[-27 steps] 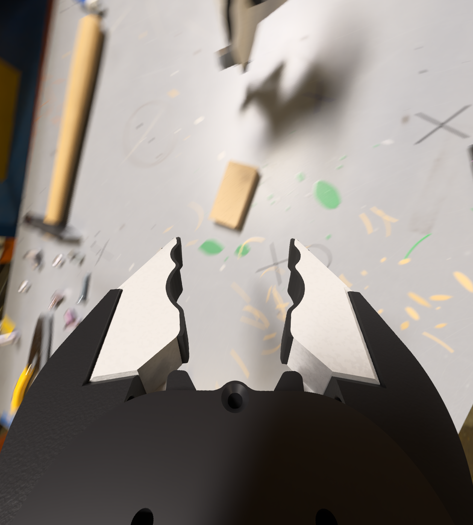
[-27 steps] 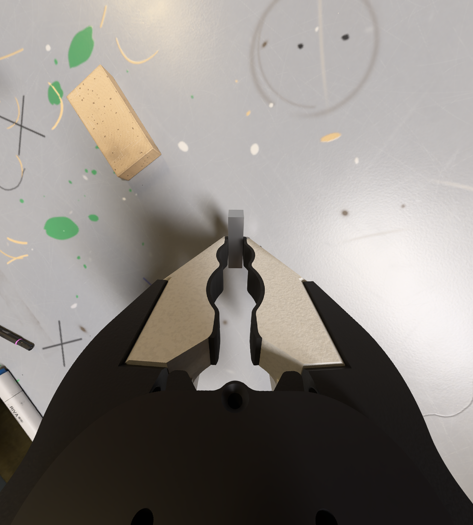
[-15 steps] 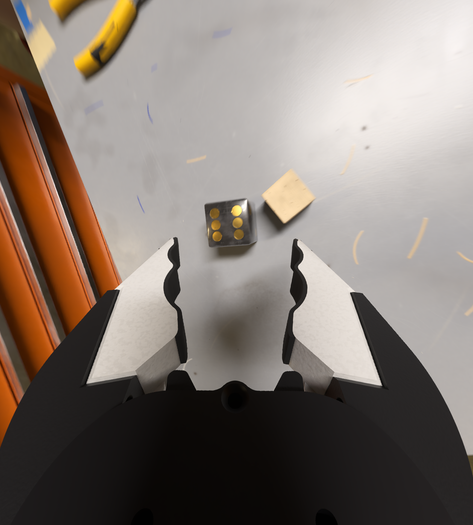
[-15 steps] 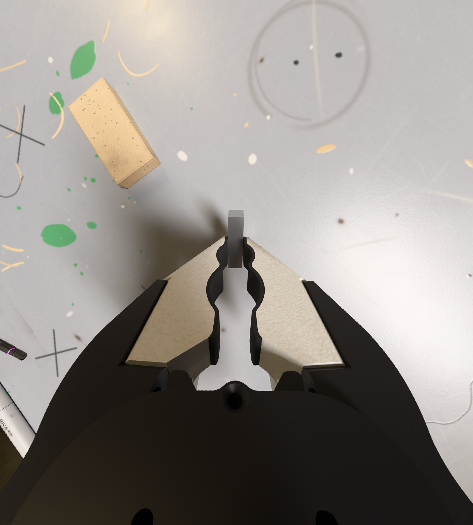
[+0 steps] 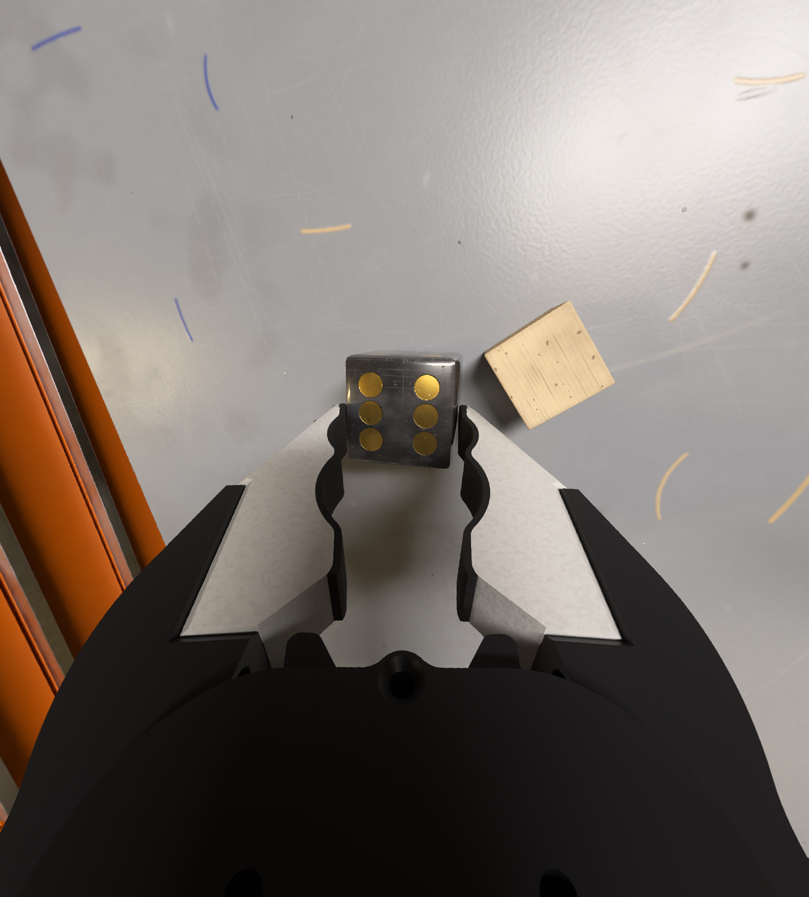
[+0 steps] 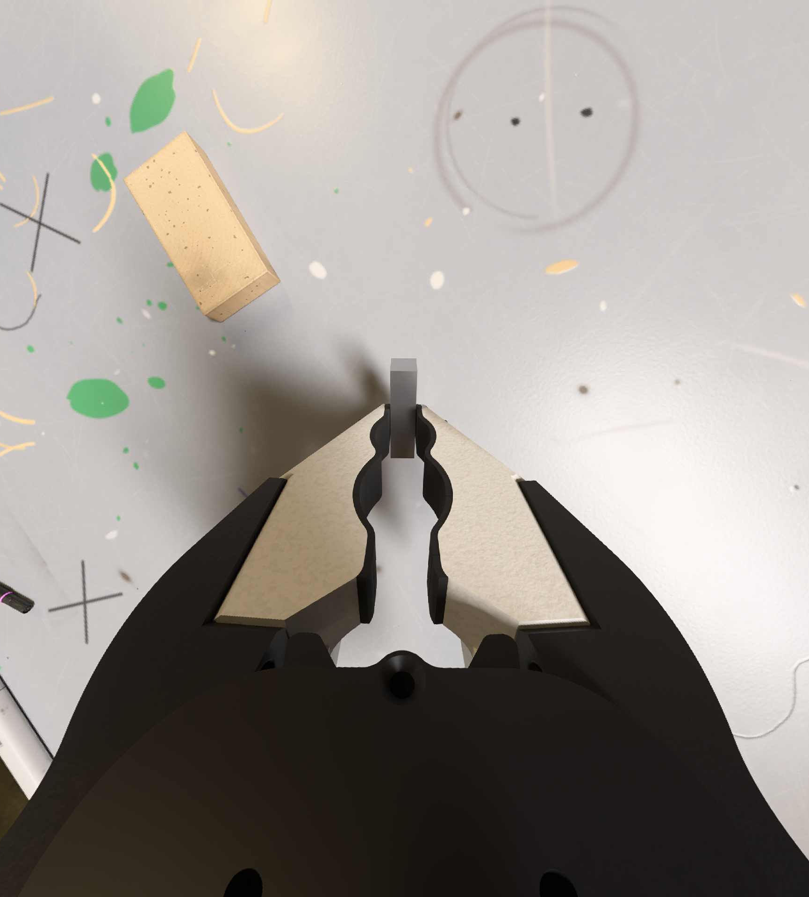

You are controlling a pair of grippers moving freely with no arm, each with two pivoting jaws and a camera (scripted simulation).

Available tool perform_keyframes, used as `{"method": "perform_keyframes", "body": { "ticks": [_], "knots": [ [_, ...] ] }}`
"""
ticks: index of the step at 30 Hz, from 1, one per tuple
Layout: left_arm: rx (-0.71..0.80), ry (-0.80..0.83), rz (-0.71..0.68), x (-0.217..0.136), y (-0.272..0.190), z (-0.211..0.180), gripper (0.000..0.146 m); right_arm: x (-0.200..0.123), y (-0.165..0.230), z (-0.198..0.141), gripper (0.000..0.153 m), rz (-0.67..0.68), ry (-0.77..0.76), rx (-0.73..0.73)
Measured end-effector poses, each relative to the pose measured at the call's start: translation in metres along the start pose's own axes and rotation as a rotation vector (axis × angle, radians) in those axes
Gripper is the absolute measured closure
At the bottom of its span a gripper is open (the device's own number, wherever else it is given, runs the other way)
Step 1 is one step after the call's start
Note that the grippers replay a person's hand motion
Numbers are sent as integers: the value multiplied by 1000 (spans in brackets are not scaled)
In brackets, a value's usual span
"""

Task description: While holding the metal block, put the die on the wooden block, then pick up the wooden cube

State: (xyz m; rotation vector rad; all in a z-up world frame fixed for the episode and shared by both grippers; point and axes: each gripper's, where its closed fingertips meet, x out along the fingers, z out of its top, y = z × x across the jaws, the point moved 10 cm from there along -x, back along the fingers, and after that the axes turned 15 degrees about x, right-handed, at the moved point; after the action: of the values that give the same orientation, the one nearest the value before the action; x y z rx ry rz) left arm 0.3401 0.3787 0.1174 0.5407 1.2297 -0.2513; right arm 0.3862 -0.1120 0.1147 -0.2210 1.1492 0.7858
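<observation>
Right tool (image 6: 402, 412) clamps metal block (image 6: 403, 388); left tool (image 5: 400, 417) narrowed around die (image 5: 400, 412) near desk (image 5: 489, 170) edge, grip unconfirmed; stacking on wooden block (image 6: 198, 225), wooden cube (image 5: 549, 364) pickup remain

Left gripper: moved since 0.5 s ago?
Yes. The left gripper has closed in on the die, fingertips now flanking it; the wooden cube beside it looms larger.

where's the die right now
In the left wrist view, the die sits on the grey table between the left tool's fingertips, with the wooden cube just to its right.
</observation>
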Motion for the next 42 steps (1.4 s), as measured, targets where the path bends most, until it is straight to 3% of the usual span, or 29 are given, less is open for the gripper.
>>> {"method": "perform_keyframes", "body": {
  "ticks": [6, 12, 16, 20, 23, 28, 37, 42],
  "knots": [
    [9, -89, 76, -25, 0, 2, 100, 0, 2, 2, 144, -21, -15, -12],
    [108, -263, 209, -92, -15, 18, 100, 2, 4, 5, 144, -27, -20, -29],
    [404, -447, 217, -140, -62, 46, 100, 2, 5, 6, 144, -30, -25, -42],
    [721, -557, 107, -163, -133, 85, 100, 2, 6, 6, 144, -32, -25, -56],
    [948, -570, 2, -154, -185, 112, 100, 2, 7, 6, 144, -37, -29, -77],
    [1170, -463, -67, -114, -237, 149, 100, 1, 8, 6, 144, -51, -25, -107],
    [1314, -247, -149, -49, -251, 168, 100, 5, 7, 13, 144, -33, 17, -172],
    [1304, -255, -248, -42, -248, 174, 100, 7, 8, 18, 144, -32, 40, -200]
  ]
}}
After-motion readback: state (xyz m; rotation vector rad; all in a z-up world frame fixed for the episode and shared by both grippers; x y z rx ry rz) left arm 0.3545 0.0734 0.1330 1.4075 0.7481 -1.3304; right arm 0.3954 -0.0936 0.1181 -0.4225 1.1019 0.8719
